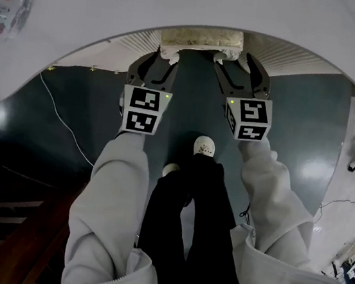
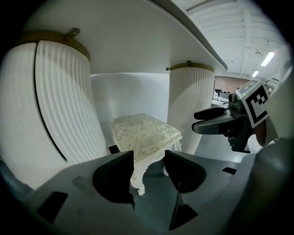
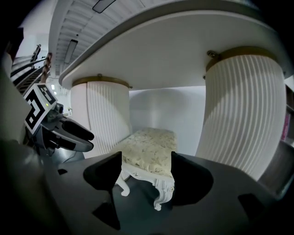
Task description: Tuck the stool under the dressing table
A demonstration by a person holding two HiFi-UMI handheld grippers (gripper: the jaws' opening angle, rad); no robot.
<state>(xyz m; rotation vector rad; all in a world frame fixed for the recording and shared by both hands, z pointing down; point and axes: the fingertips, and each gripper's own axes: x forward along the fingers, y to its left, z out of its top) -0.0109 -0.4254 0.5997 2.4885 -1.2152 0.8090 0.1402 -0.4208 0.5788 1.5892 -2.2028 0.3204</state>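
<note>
Floor (image 1: 297, 121): stool (image 1: 203, 39) sits under table (image 1: 183, 2), apparently tucked.
Left gripper (image 1: 162, 61): wide, empty.
Right gripper (image 1: 235, 61): wide, empty; stool likely needs no holding.

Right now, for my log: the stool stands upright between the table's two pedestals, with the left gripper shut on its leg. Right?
No. The left gripper is open, not on the leg: the left gripper view shows its jaws apart, short of the stool. It does stand upright between the pedestals.
</note>
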